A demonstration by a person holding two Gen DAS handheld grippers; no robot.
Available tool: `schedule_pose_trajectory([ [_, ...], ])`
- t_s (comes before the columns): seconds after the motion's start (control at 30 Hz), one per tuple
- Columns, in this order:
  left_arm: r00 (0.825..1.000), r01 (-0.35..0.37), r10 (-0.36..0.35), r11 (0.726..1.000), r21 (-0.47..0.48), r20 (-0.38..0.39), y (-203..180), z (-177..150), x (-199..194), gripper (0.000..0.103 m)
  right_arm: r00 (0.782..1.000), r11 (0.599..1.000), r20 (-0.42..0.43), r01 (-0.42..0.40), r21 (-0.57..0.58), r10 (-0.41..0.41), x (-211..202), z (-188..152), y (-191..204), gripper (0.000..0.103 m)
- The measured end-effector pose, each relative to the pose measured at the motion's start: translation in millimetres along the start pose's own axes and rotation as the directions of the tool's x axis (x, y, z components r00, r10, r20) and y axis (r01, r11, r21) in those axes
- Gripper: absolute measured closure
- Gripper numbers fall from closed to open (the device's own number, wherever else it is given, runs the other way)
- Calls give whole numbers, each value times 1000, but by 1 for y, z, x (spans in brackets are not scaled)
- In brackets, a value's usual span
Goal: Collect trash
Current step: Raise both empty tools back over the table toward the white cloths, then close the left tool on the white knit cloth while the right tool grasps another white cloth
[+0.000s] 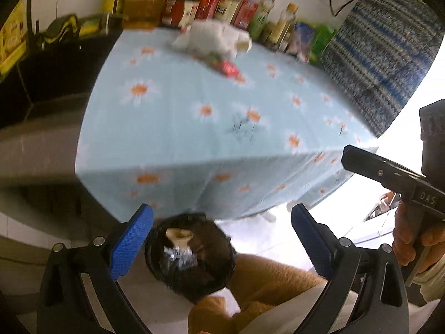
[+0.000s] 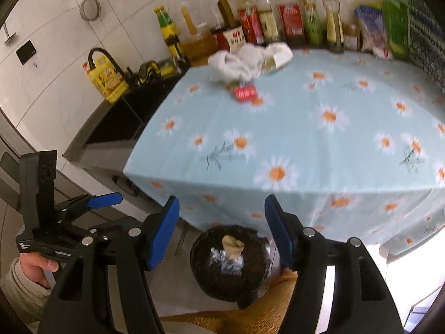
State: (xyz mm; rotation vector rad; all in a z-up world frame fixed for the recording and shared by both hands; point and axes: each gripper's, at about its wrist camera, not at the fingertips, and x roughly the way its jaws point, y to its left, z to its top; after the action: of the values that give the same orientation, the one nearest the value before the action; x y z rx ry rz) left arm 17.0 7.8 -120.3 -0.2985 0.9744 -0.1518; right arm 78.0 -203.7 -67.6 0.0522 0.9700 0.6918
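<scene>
Desk (image 2: 319,144): pale-blue daisy-print cloth.
Trash: crumpled white tissue pile (image 2: 239,62) + red wrapper (image 2: 244,93), far end of desk, print unreadable.
Bin (image 2: 230,264): round, black-lined, on floor below desk edge.
Left gripper (image 1: 222,239): blue ribbed pads, jaws apart, empty.
Right gripper (image 2: 222,231): jaws apart, empty.

A bin (image 2: 230,267) is standing on the floor before the worktop (image 2: 306,144), holding trash. Crumpled tissues (image 2: 242,62) and a wrapper (image 2: 244,93) are lying on the worktop, bottles (image 2: 278,16) lining up behind them.

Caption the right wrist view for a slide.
Open right claw above the black-lined bin; crumpled wrappers wait on the daisy tablecloth.
</scene>
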Motion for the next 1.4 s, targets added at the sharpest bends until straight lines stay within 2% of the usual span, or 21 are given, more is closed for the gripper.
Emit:
schedule_pose_trajectory([
  [0.2, 999, 26, -27, 999, 22, 20, -12, 30, 0, 7, 999, 1000, 44, 18, -21, -17, -5, 32, -8, 37],
  [0.37, 999, 34, -35, 999, 21, 37, -15, 60, 9, 7, 999, 999, 48, 11, -48, -8, 1, 59, -19, 37],
  [0.6, 997, 18, -17, 1000, -11, 78, -13, 119, 23, 7, 999, 995, 19, -25, -94, 27, 32, 114, -44, 37],
  [0.77, 997, -1, 2, 1000, -16, 79, -13, 157, 46, 7, 998, 989, 27, -43, -144, 48, 54, 160, -62, 37],
  [0.9, 997, -4, 7, 999, -42, 73, -7, 184, 68, 8, 997, 979, 18, -64, -192, 68, 73, 192, -71, 37],
  [1.07, 998, -40, 43, 997, -69, 44, 4, 212, 96, 8, 996, 966, 3, -90, -242, 94, 99, 230, -82, 37],
  [1.23, 997, -66, 68, 994, -92, 20, 16, 233, 117, 8, 994, 948, -32, -108, -299, 104, 126, 257, -87, 37],
  [1.4, 997, -78, 78, 990, -119, -10, 26, 247, 140, 8, 992, 932, -82, -114, -345, 91, 158, 269, -86, 37],
])
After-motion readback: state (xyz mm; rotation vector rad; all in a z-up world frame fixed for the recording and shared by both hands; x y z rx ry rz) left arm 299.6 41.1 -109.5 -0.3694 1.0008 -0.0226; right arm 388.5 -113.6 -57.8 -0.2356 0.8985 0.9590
